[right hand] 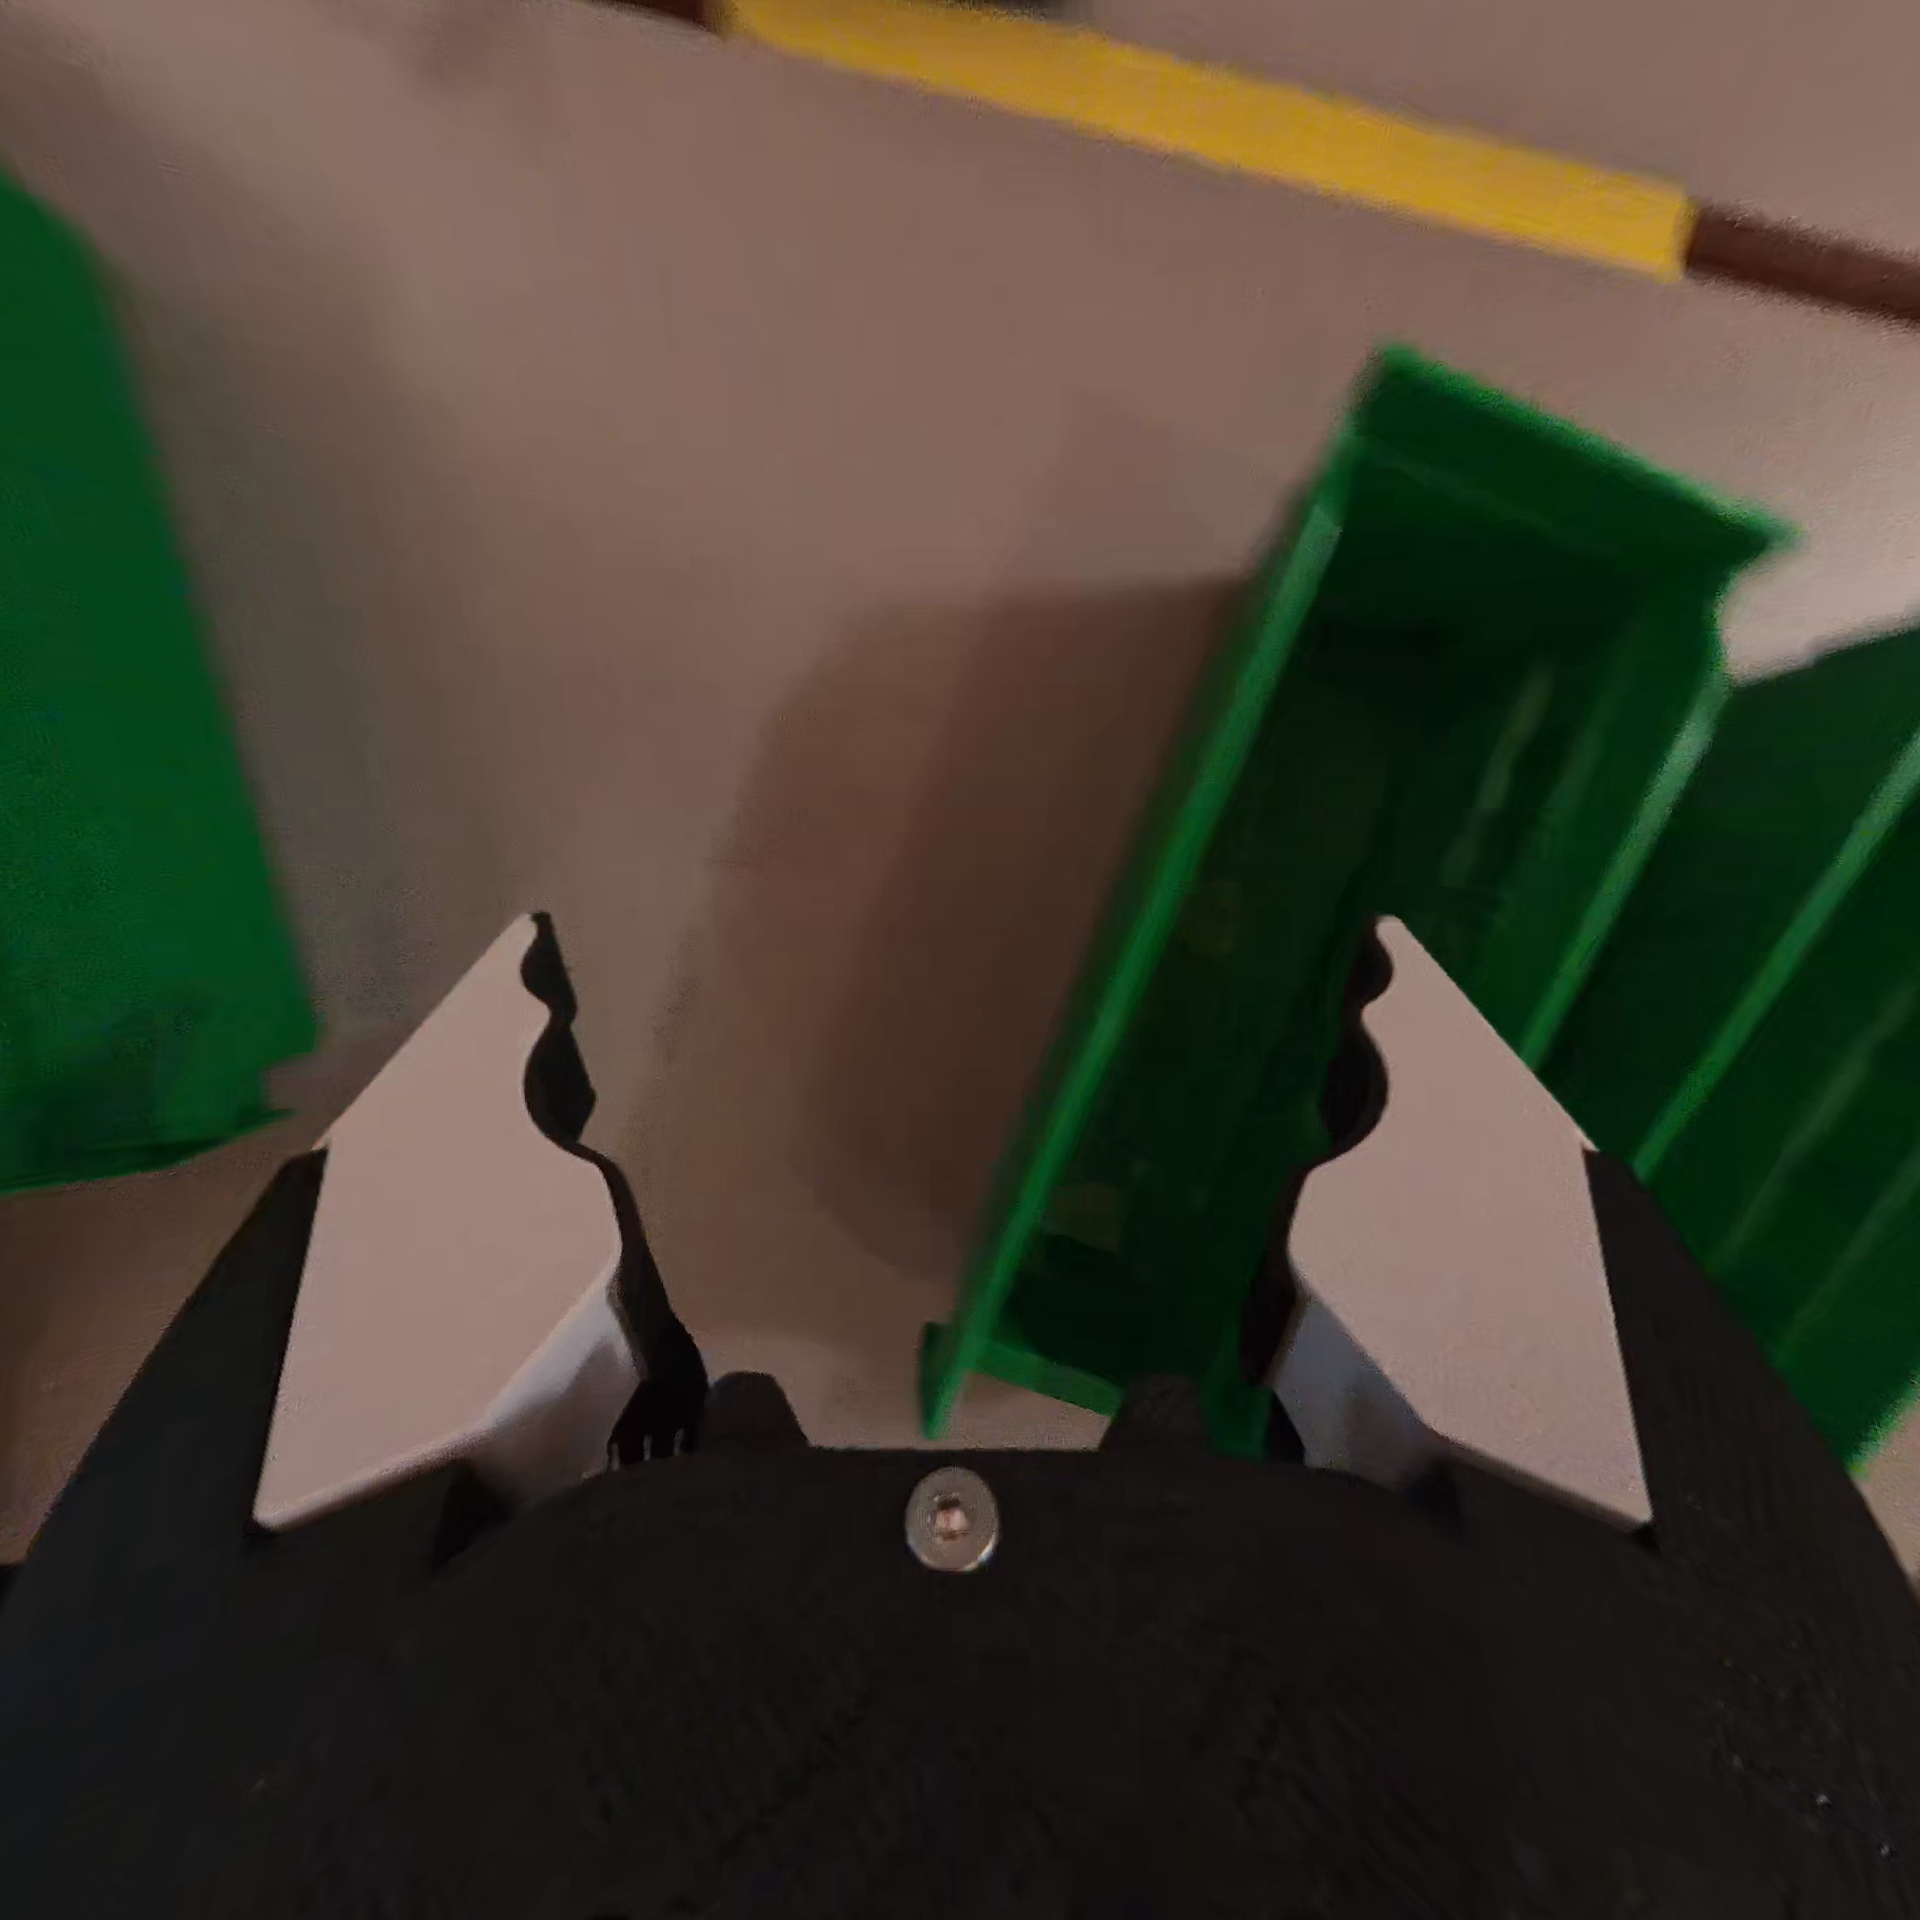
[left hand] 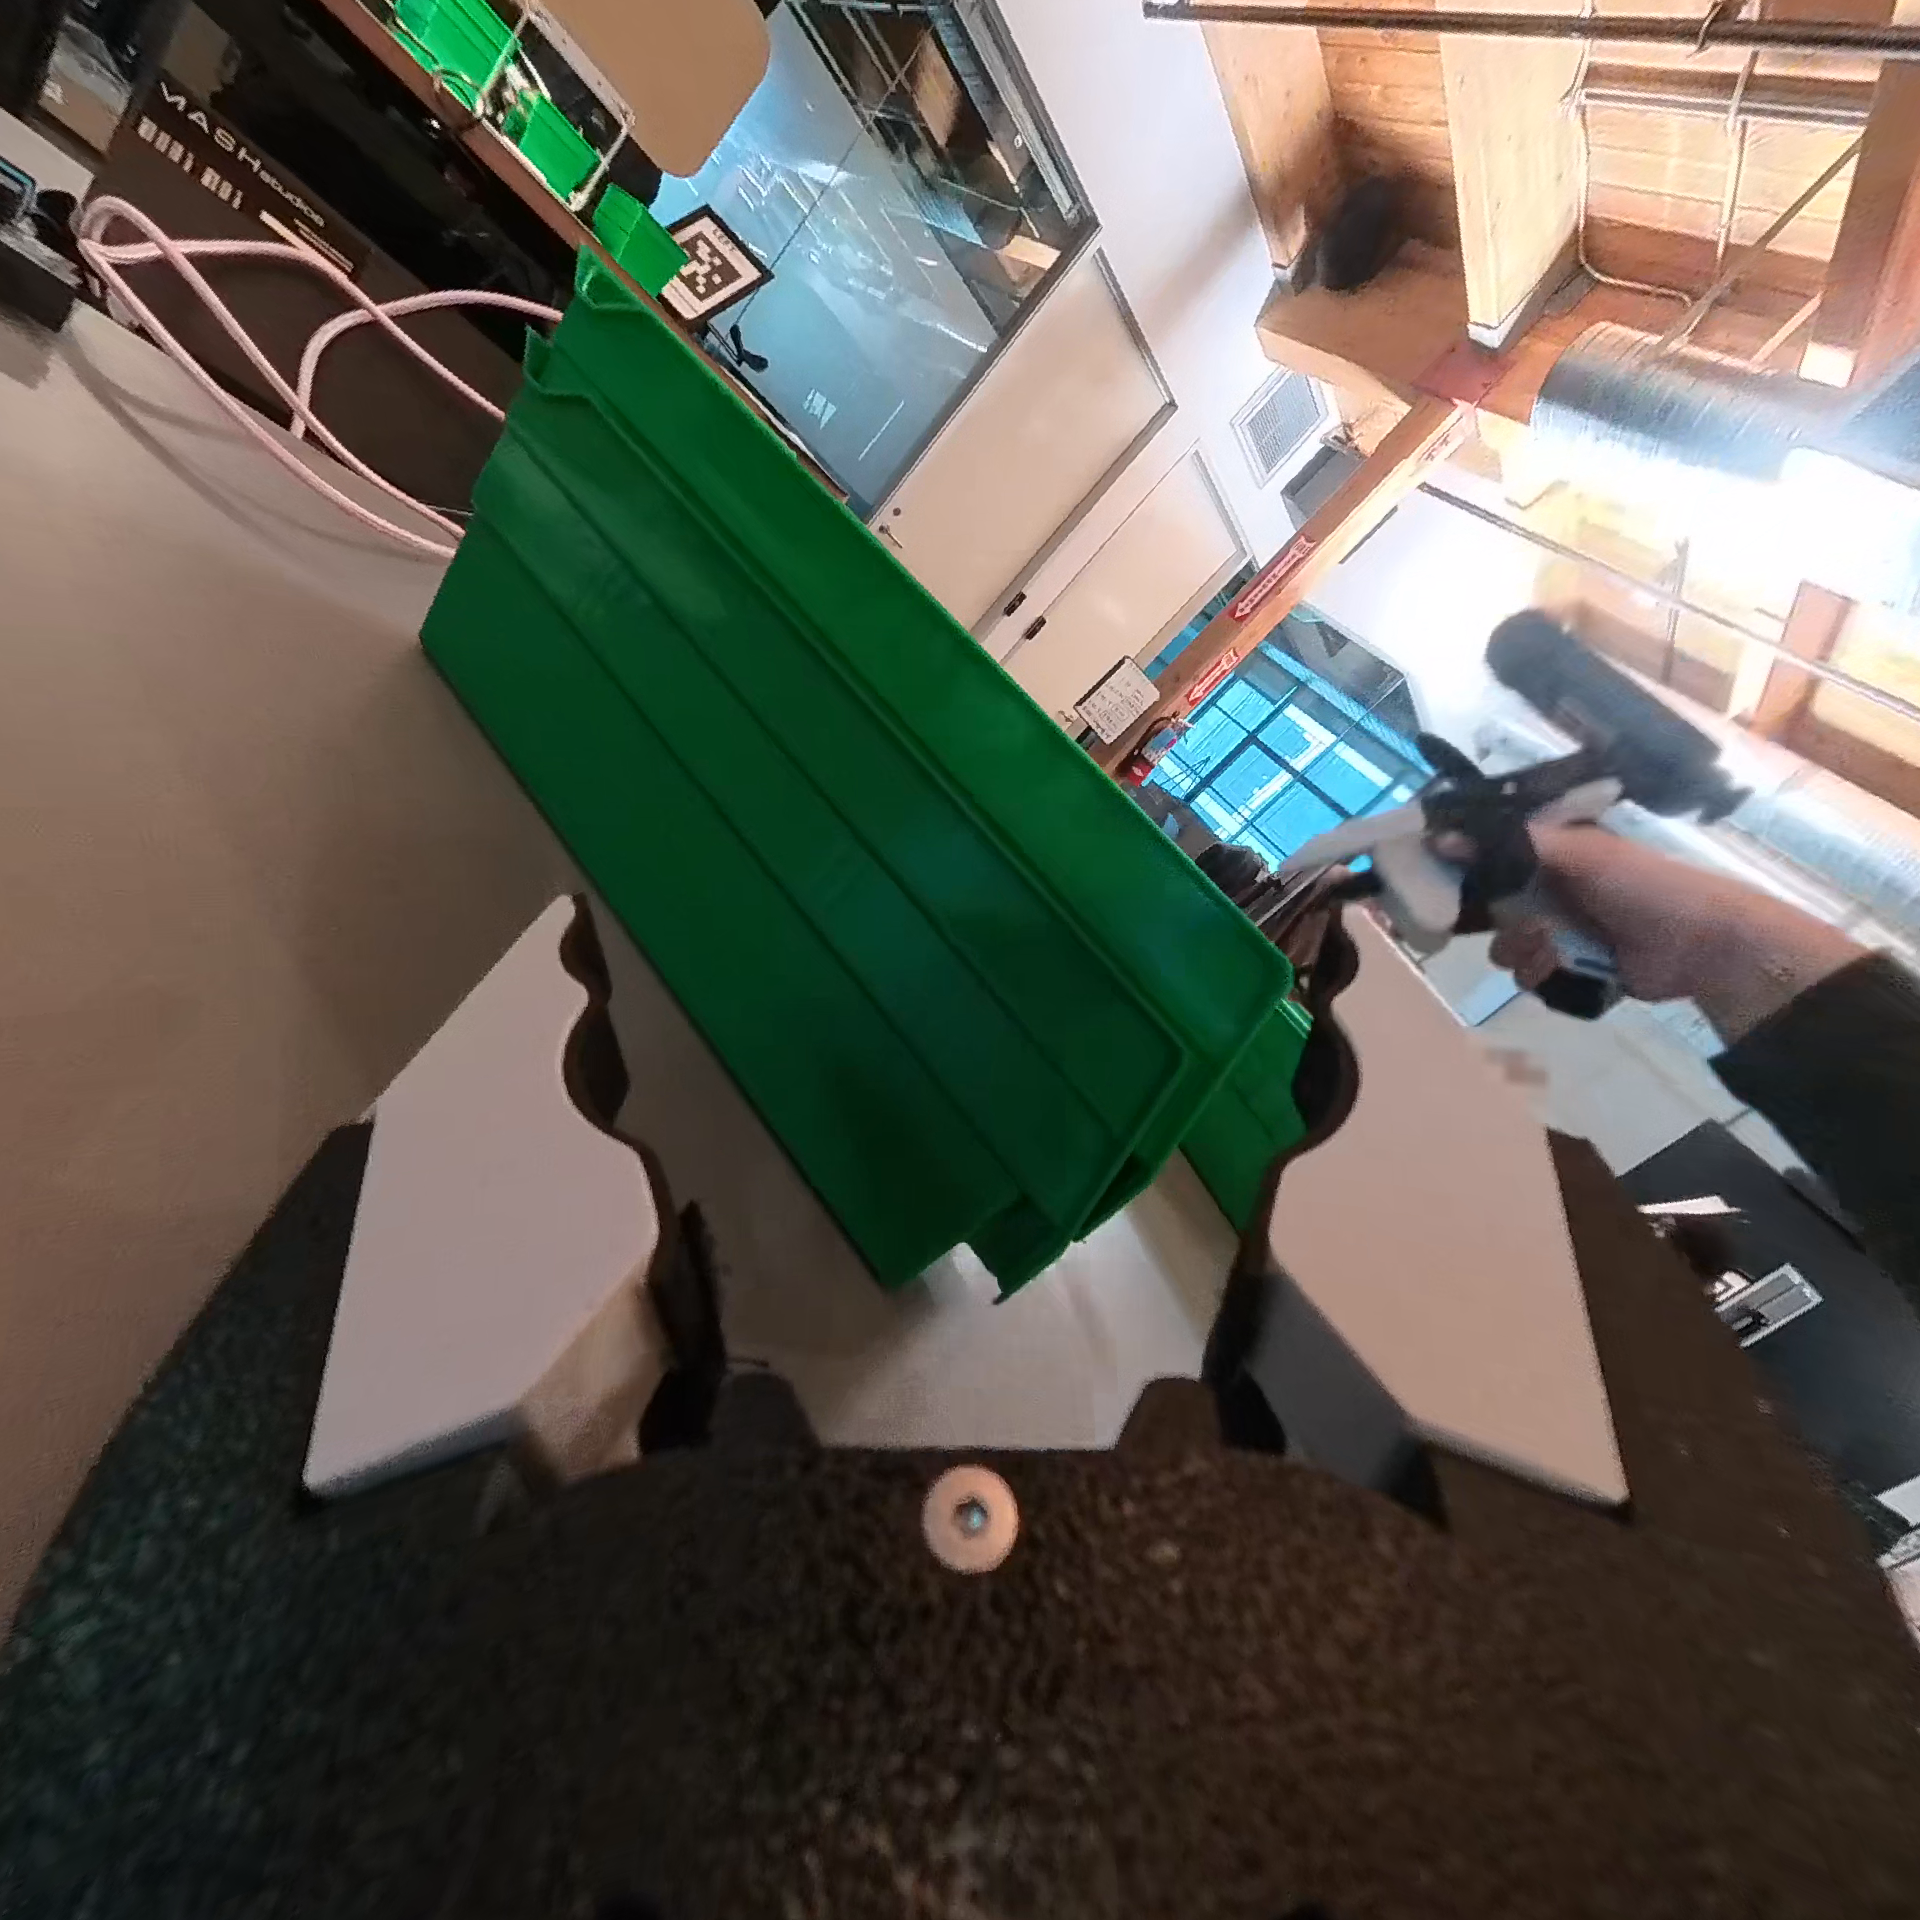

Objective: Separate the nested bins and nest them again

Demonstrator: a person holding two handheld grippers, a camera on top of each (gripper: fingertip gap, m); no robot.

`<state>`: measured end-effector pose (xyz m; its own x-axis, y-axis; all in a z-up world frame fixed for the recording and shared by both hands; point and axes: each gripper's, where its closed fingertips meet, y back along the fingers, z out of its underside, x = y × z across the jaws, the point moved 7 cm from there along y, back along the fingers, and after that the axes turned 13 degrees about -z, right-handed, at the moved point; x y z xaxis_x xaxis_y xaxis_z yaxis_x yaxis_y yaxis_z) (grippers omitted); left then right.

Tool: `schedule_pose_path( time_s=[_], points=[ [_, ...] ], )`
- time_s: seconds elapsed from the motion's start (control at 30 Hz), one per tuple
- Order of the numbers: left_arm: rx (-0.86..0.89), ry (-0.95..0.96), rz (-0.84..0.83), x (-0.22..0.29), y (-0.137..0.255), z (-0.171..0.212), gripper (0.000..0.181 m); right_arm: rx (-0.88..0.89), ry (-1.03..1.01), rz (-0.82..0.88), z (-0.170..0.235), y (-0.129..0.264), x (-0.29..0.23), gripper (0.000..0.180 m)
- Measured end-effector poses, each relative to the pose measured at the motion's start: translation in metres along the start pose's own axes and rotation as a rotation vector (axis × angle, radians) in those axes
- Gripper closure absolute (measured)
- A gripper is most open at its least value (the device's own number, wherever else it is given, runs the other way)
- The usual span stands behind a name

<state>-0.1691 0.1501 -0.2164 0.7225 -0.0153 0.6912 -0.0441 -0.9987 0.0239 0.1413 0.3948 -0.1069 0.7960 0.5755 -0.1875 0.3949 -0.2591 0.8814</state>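
The left claw (left hand: 961,1049) stands wide open with the near end of the stack of nested green plastic bins (left hand: 831,831) between its white fingers; I cannot tell whether either finger touches it. The stack rests on the pale grey desk (left hand: 187,727), tilted in this view, its stepped rims showing several bins one inside another. The right claw (right hand: 956,1049) is also spread wide and holds nothing; a single long green plastic bin (right hand: 1340,935), open side up, lies on the desk just under its right-hand finger (right hand: 1455,1195), with another green bin (right hand: 1787,1039) just beside it and more green plastic (right hand: 114,727) at the left edge. A yellow strip (right hand: 1247,125) runs along the desk's far edge. Behind the stack lie a pale pink cable (left hand: 312,353), a black box bearing white lettering (left hand: 239,177), and a framed square black-and-white code marker (left hand: 717,260).
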Motion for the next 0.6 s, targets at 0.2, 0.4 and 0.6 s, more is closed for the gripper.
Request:
schedule_pose_path(
  time_s=[0.2,0.4,0.6],
  points=[
    [-0.008,0.01,-0.001,-0.001,-0.001,0.001,0.05,-0.027,-0.158,0.038,0.036,-0.011,0.074,0.024],
    [-0.054,0.03,0.007,-0.001,-0.002,0.004,0.052,-0.076,-0.216,0.035,0.047,-0.021,0.09,0.03],
    [-0.074,0.037,0.011,-0.001,-0.003,0.006,0.052,-0.177,-0.291,0.086,0.064,-0.041,0.098,0.04]
  ],
)
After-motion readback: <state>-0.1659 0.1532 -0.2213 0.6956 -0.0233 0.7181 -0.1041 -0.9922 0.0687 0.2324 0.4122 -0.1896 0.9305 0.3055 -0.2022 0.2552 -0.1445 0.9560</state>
